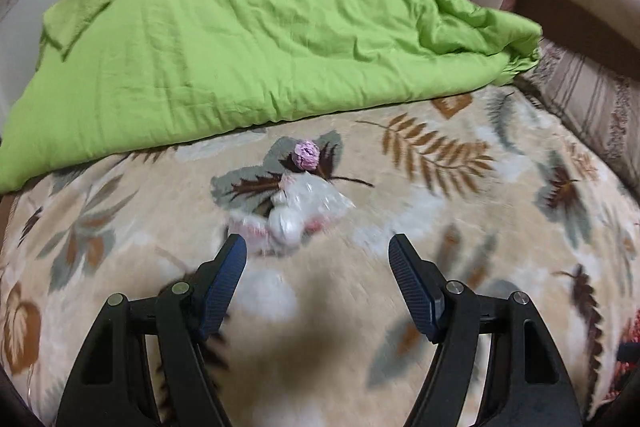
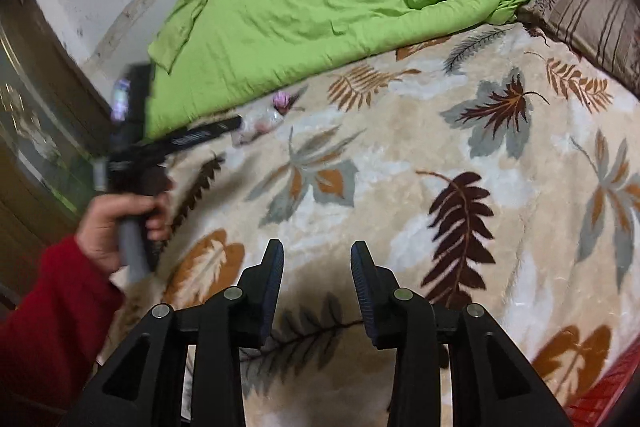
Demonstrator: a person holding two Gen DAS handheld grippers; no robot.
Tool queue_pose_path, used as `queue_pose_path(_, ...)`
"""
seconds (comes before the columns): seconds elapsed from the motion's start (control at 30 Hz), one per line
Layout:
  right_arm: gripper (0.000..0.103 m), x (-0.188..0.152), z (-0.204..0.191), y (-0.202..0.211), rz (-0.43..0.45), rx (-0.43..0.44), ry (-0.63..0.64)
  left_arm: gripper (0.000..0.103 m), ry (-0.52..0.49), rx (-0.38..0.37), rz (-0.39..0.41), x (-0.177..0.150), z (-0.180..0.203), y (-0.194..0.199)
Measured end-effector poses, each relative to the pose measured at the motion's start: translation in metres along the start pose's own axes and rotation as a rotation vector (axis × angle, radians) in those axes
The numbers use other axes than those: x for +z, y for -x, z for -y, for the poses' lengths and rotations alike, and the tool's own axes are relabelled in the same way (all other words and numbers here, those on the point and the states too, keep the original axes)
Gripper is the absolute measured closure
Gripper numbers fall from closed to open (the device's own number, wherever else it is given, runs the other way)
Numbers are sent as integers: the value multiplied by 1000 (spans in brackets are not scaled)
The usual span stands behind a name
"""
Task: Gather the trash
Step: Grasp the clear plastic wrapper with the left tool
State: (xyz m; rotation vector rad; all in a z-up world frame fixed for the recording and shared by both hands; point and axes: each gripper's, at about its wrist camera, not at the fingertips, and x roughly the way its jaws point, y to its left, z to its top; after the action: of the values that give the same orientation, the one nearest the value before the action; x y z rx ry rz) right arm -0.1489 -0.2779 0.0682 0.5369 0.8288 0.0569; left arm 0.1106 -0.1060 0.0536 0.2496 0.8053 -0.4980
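Observation:
A crumpled clear plastic wrapper with white and pink bits lies on the leaf-patterned blanket. Just beyond it sits a small pink crumpled ball. My left gripper hovers open just short of the wrapper, nothing between its fingers. In the right wrist view the same wrapper and pink ball lie far off at upper left, with the left gripper's finger reaching toward them. My right gripper hangs over bare blanket, its jaws partly apart and empty.
A rumpled green duvet covers the far half of the bed, right behind the trash. A striped pillow lies at the right edge. A hand in a red sleeve holds the left gripper's handle. A wall and dark wood furniture stand at left.

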Motion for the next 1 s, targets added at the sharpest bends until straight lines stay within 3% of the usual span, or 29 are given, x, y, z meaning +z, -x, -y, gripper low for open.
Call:
queue_pose_path(0.13, 65, 2, 10, -2, 2, 29, -60, 30, -2, 11, -53, 9, -6, -42)
queue_pose_path(0.23, 65, 3, 10, -2, 5, 37, -60, 31, -27, 70, -29, 14, -9, -57)
queue_pose_path(0.4, 65, 3, 9, 0, 17, 44, -60, 53, 15, 125, -32, 19, -18, -63)
queue_pose_path(0.43, 65, 3, 9, 0, 18, 45, -62, 70, 19, 154, -35, 19, -19, -61)
queue_pose_path(0.47, 65, 2, 9, 1, 20, 44, -62, 69, 30, 158, -37, 18, -20, -59)
queue_pose_path(0.6, 65, 0, 9, 7, 44, 40, -59, 72, 79, 109, -34, 12, -25, -41)
queue_pose_path(0.7, 65, -1, 11, 13, 60, 45, -65, 73, 73, 50, -29, 8, -25, -30)
queue_pose_path(0.77, 65, -1, 12, 15, 66, 45, -70, 78, 57, 36, -29, 4, -24, -21)
queue_pose_path(1.0, 65, 1, 14, 14, 71, 61, -85, 79, 52, -25, -22, -17, -16, 27)
